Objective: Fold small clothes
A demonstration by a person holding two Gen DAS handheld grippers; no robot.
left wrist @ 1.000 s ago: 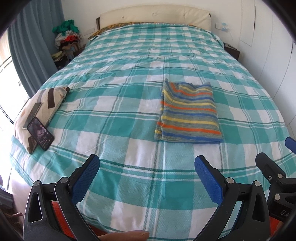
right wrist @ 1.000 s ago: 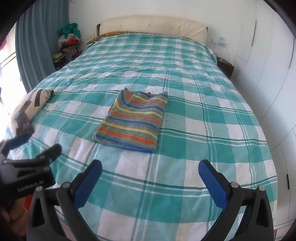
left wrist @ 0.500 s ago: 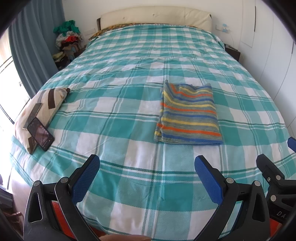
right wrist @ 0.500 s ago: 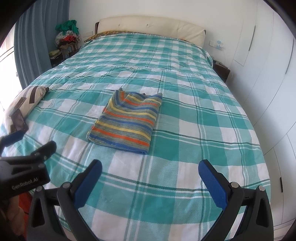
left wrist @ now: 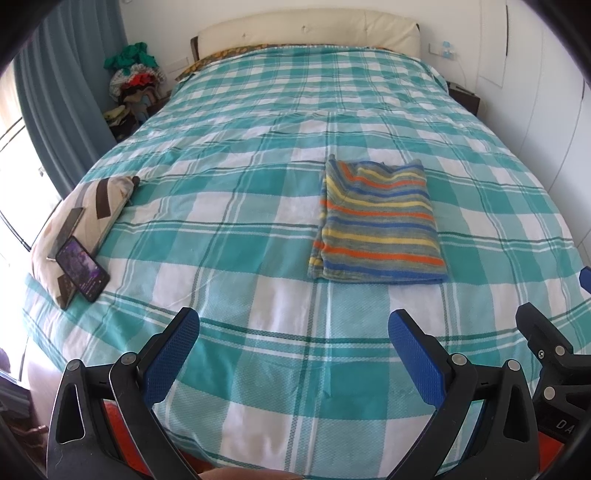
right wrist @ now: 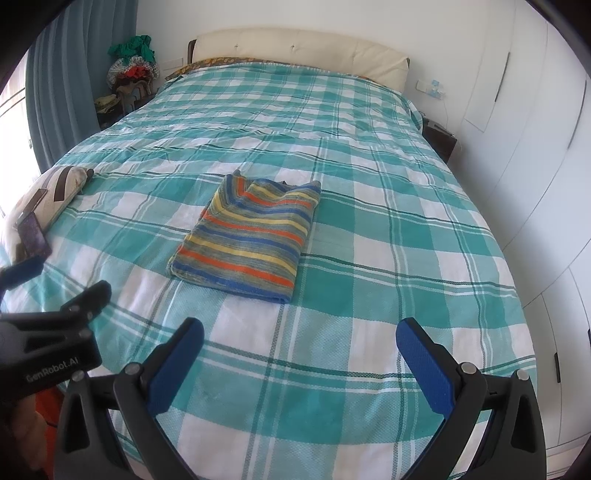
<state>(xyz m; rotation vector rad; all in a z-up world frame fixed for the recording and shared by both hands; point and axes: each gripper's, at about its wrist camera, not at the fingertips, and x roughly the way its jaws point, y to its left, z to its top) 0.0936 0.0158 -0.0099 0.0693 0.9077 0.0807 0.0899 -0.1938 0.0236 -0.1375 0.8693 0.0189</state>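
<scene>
1. On the teal-and-white checked bedspread (left wrist: 236, 206) of the wide bed lies the folded striped knit garment (left wrist: 378, 225), banded in orange, yellow, blue and grey, flat and roughly rectangular, its folded layers showing along the near and left edges.
2. Nearer the camera than that garment, the left gripper (left wrist: 291, 341) hangs above the foot of the bed with its blue-padded jaws spread wide apart, holding nothing and well apart from the garment.
3. To the right of the garment's near edge, as the right wrist view has it, the right gripper (right wrist: 300, 347) also hangs with its jaws spread wide, nothing between them; the garment (right wrist: 251, 236) sits ahead and slightly left of it.
4. Far to the left of the garment, at the bed's side edge, rests a cream cushion with brown chevrons (left wrist: 85, 218), and a dark smartphone (left wrist: 83, 268) leans on its near end.
5. Beyond the garment, at the head of the bed, stands a cream padded headboard (left wrist: 306, 27); a grey-blue curtain (left wrist: 62, 96) hangs at the left, and white cupboard doors (right wrist: 546, 155) line the right.
</scene>
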